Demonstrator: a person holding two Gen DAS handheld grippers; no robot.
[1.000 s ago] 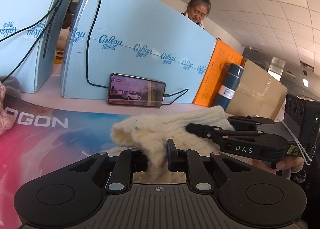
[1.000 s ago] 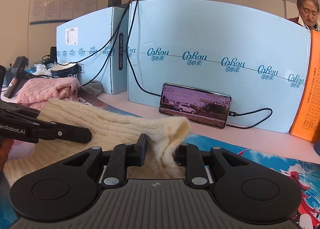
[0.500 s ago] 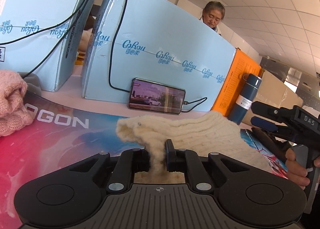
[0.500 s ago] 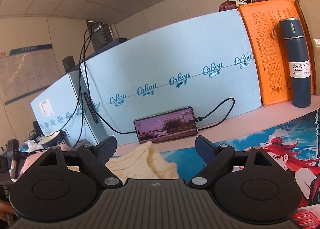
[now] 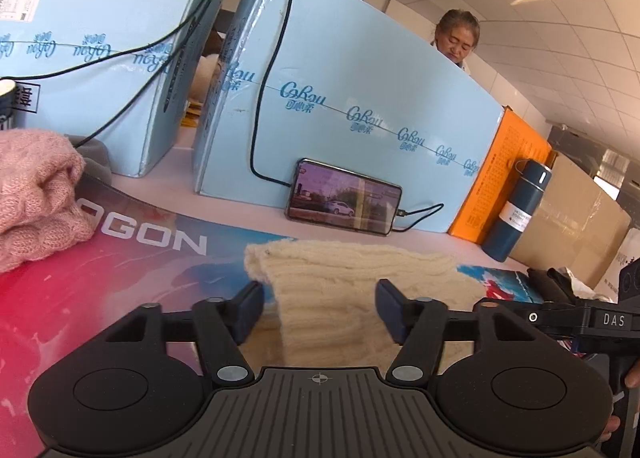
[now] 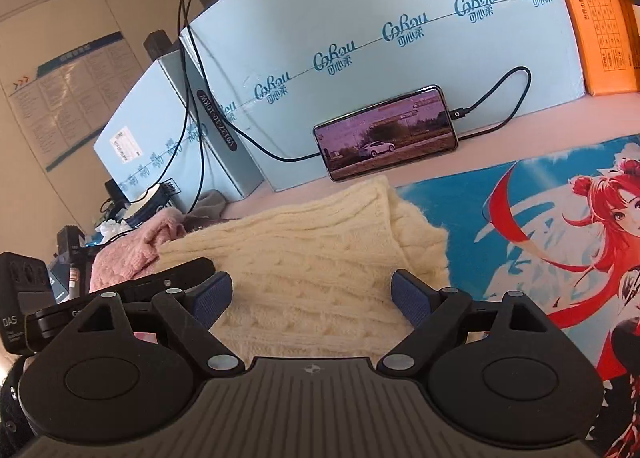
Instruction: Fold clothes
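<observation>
As their jaws open, both tools, left (image 5: 319, 312) and right (image 6: 312, 298), wide over the cream sweater (image 6: 320, 258), gripping nothing.

Left hand-held gripper (image 5: 319, 310): jaws opening, pads spread wide, tilted slightly downward; nothing pinched, neither pad pressing on anything. Right hand-held gripper (image 6: 312, 298): jaws also opening, blue-faced pads well apart, nothing clamped between them; view from it sits rolled to one side. In the left wrist view the right tool's black body shows at the right edge, with fingertips (image 5: 632, 380) of the holding hand wrapped around its handle.
</observation>
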